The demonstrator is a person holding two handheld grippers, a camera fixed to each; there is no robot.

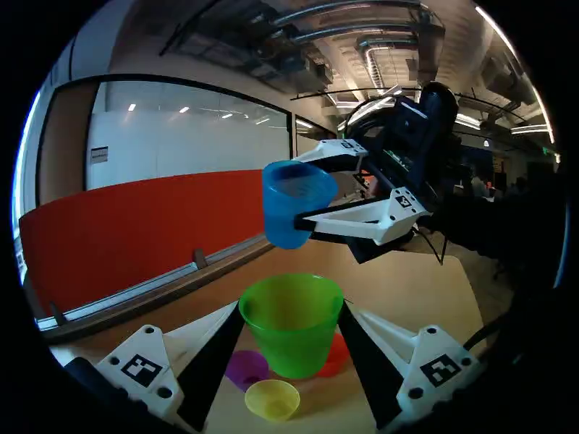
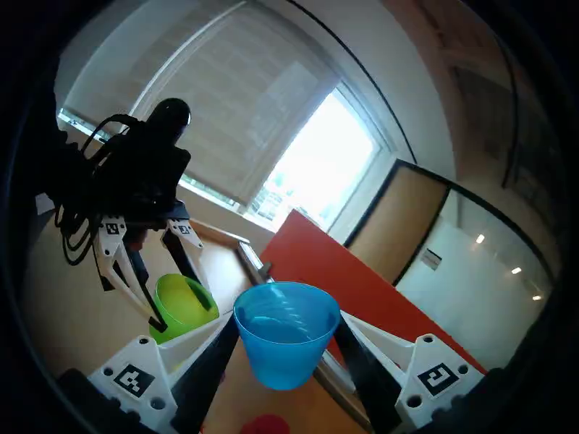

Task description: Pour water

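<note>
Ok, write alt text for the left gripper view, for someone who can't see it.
The left tongs grip a green cup up close, while beyond and higher the right tongs hold a blue cup. Below sit a purple cup, a yellow cup and a red cup on a wooden table.

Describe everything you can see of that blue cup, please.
The blue cup is a small tapered tumbler, seemingly of translucent plastic, with faint rings inside its wall and an open round mouth. It is held in the air, roughly upright, pinched at its sides by both fingers of the right tongs. In the left gripper view it hangs higher than and beyond the green cup, not touching it. Whether it holds water is hard to tell.
</note>
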